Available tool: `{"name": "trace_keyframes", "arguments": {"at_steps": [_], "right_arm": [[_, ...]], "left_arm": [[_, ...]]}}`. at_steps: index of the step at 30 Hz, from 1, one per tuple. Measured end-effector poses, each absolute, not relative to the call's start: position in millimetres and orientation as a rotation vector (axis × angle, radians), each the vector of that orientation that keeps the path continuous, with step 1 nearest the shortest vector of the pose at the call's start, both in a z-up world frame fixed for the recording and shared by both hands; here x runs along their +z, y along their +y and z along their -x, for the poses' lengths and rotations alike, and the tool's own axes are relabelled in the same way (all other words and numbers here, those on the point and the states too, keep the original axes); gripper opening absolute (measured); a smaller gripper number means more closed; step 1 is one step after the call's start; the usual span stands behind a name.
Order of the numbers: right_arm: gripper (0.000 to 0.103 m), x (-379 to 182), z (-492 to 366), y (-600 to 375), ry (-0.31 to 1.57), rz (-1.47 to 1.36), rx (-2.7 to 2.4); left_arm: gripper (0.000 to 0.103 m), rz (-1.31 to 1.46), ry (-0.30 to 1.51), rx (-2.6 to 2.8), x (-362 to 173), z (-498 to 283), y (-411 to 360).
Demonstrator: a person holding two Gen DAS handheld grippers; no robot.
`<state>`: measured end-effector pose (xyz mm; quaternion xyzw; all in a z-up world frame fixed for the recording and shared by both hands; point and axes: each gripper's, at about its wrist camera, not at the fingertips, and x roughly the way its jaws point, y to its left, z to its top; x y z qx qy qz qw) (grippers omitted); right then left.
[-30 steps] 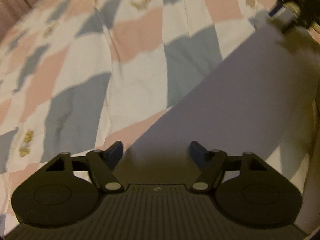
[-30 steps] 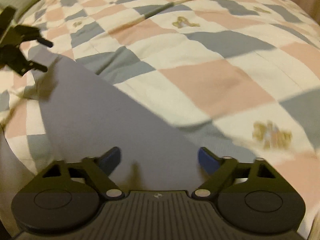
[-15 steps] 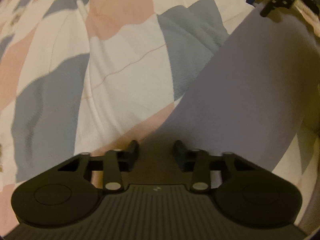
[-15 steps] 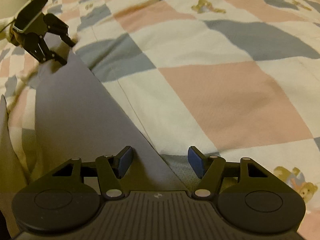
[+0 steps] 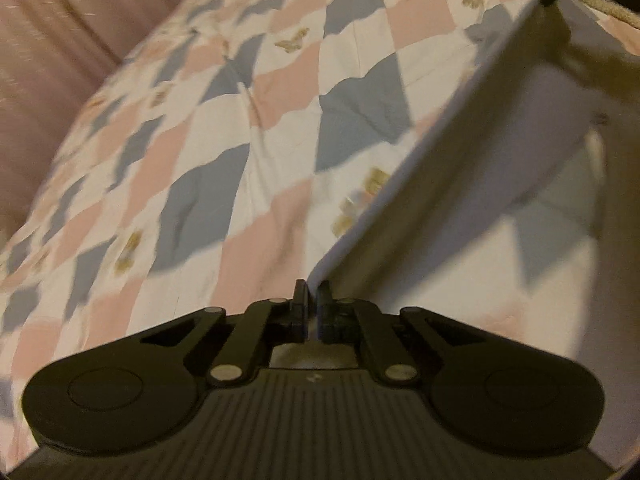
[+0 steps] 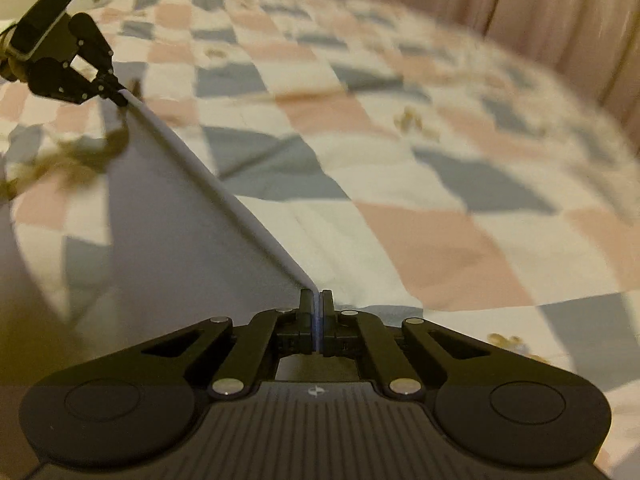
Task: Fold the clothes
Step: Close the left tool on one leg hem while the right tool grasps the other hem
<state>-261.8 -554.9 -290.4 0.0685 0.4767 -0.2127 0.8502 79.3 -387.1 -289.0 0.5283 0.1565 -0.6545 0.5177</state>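
Since the earlier frame both tongs had closed and risen: left tongs [image 5: 312, 300] and right tongs [image 6: 316, 304] each pinched a corner of the grey garment [image 6: 168, 216], stretching its edge taut above the checked bed quilt [image 6: 400, 208], toward 11 o'clock, ready for folding

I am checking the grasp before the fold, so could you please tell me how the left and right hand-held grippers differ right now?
The left hand-held gripper shows a thin gap between its pads, while the right hand-held gripper looks pressed tighter. From the left one the lavender garment stretches up to the right; from the right one its edge runs up to the left. Both are shut on the same taut edge, lifted above the checked quilt.
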Motion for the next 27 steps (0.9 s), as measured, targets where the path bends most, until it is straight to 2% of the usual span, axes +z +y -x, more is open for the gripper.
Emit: {"name": "trace_keyframes", "arguments": {"at_steps": [5, 10, 11, 13, 15, 16, 17, 18, 22, 27], "right_arm": [[0.000, -256, 284, -423, 1.011, -0.037, -0.499], [0.000, -287, 300, -319, 1.126, -0.134, -0.576], [0.001, -299, 301, -305, 1.168, -0.175, -0.586], [0.009, -324, 302, -281, 1.271, -0.247, -0.597], [0.033, -336, 304, -266, 1.344, -0.259, -0.634], [0.035, -331, 308, -267, 1.316, -0.302, -0.677], [0.042, -326, 313, -269, 1.284, -0.347, -0.720], [0.051, -318, 323, -279, 1.224, -0.439, -0.786], [0.054, -291, 376, -327, 0.890, -0.882, -1.055], [0.055, -328, 469, -365, 0.236, -1.545, -1.289]], "left_arm": [[0.002, -1.277, 0.437, -1.524, -283, -23, -264], [0.003, -1.252, 0.644, -1.428, -333, 2, -194], [0.007, -1.287, 0.647, -1.409, -342, 8, -190], [0.008, -1.321, 0.654, -1.399, -350, 15, -182], [0.013, -1.250, 0.716, -1.424, -338, 11, -178], [0.019, -1.182, 0.769, -1.439, -329, 7, -177], [0.033, -1.111, 0.820, -1.450, -319, 1, -177], [0.038, -1.023, 0.868, -1.433, -308, -6, -179], [0.040, -0.763, 1.007, -1.297, -289, -36, -195], [0.040, -0.609, 1.079, -1.160, -293, -52, -212]]}}
